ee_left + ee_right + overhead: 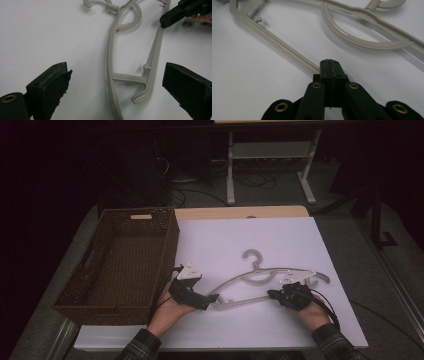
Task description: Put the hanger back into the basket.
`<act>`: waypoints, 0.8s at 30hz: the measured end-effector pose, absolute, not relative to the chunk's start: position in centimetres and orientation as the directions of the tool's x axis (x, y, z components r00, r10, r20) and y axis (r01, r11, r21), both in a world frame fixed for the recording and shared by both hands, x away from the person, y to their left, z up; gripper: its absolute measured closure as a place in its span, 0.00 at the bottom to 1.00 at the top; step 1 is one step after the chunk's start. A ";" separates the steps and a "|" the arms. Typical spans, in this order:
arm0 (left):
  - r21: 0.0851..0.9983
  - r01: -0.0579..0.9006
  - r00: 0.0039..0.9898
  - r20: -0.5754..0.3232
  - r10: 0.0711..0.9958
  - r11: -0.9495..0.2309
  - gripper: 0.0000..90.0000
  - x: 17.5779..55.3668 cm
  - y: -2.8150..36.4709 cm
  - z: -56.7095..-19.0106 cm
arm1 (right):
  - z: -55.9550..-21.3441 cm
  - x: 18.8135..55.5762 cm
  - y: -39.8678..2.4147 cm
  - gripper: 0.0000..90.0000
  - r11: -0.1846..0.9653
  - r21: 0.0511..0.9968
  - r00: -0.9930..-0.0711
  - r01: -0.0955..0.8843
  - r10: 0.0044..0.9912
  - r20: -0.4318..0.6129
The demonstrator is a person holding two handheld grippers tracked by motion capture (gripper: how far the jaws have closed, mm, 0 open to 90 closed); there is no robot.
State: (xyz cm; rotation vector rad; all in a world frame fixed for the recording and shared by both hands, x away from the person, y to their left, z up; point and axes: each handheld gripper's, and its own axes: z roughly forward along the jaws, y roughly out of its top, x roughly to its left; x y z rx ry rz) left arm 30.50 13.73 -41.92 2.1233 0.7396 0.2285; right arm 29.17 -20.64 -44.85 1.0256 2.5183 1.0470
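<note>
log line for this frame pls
left hand-held gripper: open, straddling hanger end | right hand-held gripper: shut on hanger bar | basket: empty

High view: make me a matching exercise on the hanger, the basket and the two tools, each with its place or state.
Things:
1. hanger
2. basket
3. left tool
4. right tool

States:
A. jaws wide apart around the hanger's end
B. brown, at the table's left side
C. jaws shut on the hanger's lower bar
D. grey, flat on the white board

Pairs: 1-D, 2-B, 3-A, 4-C
</note>
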 end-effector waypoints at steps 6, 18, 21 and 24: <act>0.783 0.426 0.805 -0.101 0.585 -0.452 0.07 30.5 13.7 -41.9 | -45.1 29.2 -20.7 1.00 0.499 0.693 -0.729 0.520 0.682 0.057; 0.778 0.406 0.818 -0.075 0.571 -0.480 0.10 31.2 13.0 -41.7 | -45.2 29.1 -20.7 1.00 0.499 0.690 -0.729 0.524 0.682 0.061; 0.779 0.404 0.821 -0.077 0.566 -0.479 0.12 31.7 12.6 -41.6 | -45.2 29.1 -20.7 1.00 0.499 0.690 -0.728 0.524 0.683 0.060; 0.779 0.406 0.821 -0.081 0.565 -0.478 0.13 32.3 12.3 -41.4 | -45.2 29.1 -20.7 1.00 0.497 0.691 -0.727 0.526 0.683 0.062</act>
